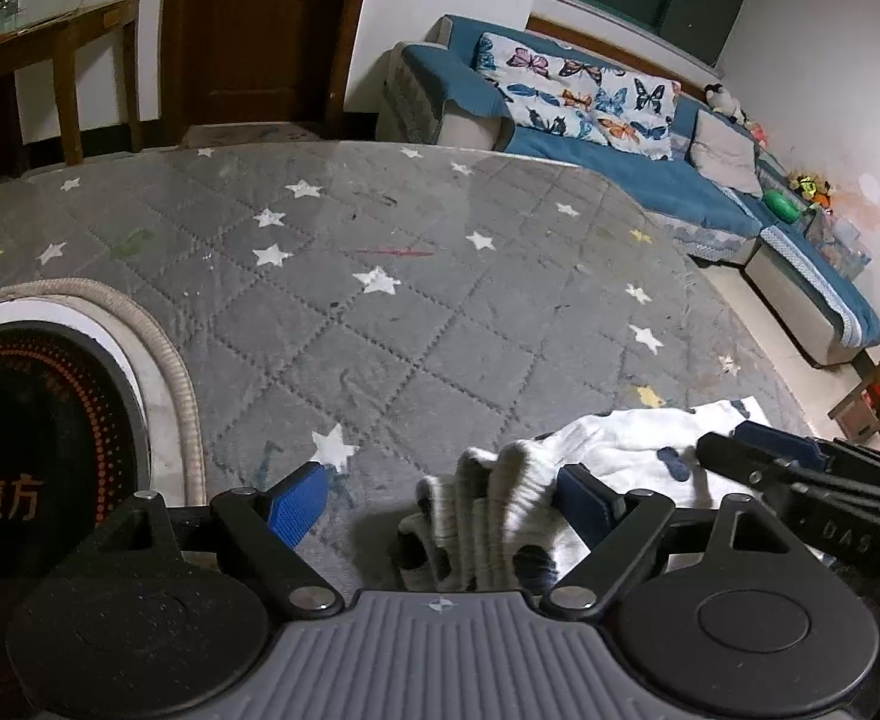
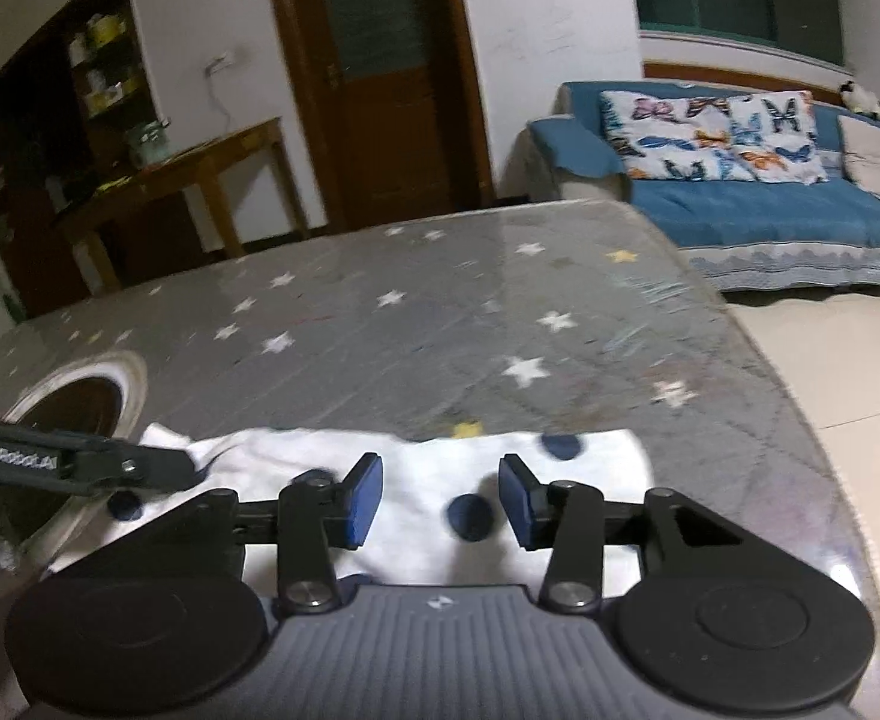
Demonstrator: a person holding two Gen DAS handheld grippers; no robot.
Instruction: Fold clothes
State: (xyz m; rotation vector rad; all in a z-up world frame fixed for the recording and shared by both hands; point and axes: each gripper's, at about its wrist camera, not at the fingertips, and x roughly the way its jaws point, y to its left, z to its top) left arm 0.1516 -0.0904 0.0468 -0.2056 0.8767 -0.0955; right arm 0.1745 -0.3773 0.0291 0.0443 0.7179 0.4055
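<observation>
At the tabletop's (image 2: 416, 324) near edge, both the left gripper (image 1: 440, 504) and right gripper (image 2: 440, 501) hover with fingers apart above the dotted white garment (image 2: 440, 468), apparently between folds, needing fresh grasps.

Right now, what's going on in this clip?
A person with a handheld gripper in each hand is folding a white garment with dark dots on a grey star-patterned table cover. The left gripper has open jaws around a bunched ribbed edge. The right gripper hovers open over the flat part, gripping nothing.
</observation>
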